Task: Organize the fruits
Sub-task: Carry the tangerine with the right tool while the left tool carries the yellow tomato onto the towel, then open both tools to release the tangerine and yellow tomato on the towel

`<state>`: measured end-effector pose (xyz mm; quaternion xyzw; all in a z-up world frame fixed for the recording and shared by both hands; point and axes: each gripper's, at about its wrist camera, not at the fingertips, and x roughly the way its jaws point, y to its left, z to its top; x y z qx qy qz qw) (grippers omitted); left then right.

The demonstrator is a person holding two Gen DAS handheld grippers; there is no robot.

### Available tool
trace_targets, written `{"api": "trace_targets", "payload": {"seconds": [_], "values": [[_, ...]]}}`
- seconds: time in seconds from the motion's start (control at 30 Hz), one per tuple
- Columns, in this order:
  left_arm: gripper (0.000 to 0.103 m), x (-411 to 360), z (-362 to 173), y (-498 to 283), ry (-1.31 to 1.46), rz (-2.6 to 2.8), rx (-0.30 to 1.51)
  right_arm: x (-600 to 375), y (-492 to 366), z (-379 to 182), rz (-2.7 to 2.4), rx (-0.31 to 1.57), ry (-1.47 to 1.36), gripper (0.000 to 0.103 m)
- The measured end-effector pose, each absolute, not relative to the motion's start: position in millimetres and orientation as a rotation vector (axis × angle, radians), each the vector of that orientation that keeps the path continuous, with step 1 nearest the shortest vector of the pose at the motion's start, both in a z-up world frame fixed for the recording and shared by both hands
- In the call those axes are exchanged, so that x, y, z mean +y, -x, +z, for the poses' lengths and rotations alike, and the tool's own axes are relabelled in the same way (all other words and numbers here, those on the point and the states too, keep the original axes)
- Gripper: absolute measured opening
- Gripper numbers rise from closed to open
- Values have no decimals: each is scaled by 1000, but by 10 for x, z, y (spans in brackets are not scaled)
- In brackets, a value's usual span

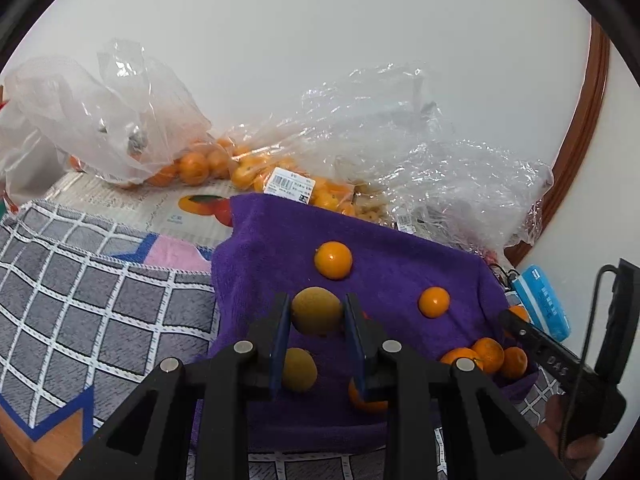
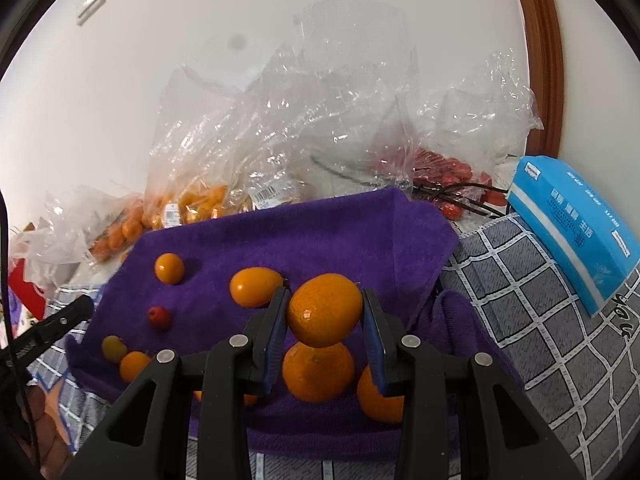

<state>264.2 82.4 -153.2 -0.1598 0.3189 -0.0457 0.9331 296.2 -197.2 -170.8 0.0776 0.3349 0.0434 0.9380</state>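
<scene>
— Between the blue pads of the left gripper [image 1: 316,312], what sits there?

— A dull yellow-brown round fruit [image 1: 316,315], pinched on both sides, so that claw is narrow and holding it. It hangs over the purple towel [image 1: 400,248], with a second brownish fruit [image 1: 298,370] just beneath and nearer the camera.

— And the right gripper [image 2: 325,310]?

— Clamped on a mandarin [image 2: 324,310], pads pressing its left and right flanks. Directly under it another mandarin [image 2: 318,372] rests on the towel, and a third orange one [image 2: 378,398] lies to the right, partly behind the right finger.

— What lies further out on the towel?

— From the right wrist view: an oval orange fruit [image 2: 256,286] just left of the held mandarin, a small round orange one [image 2: 169,268] farther left, a tiny red fruit [image 2: 159,317], and at the near left edge a greenish-yellow fruit [image 2: 114,348] touching an orange one [image 2: 134,366].

— Beyond the towel?

— Crumpled clear plastic bags [image 2: 320,120] along the far wall, one with small oranges [image 2: 200,200] inside and a barcode label, another with red fruits [image 2: 444,172] at the far right. A blue tissue box [image 2: 572,224] lies on the grey checked cloth [image 2: 540,312] to the right, well apart from the fruit
</scene>
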Motion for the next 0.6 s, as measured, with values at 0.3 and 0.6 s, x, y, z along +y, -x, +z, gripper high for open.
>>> {"api": "trace_targets", "payload": {"seconds": [0.3, 0.6], "values": [[26, 757, -1623, -2692, 318, -117, 680, -1911, -3026, -1837, 71, 695, -150, 36], [26, 708, -1700, -2738, 316, -125, 719, -1945, -3036, -1855, 62, 704, -157, 36]]}}
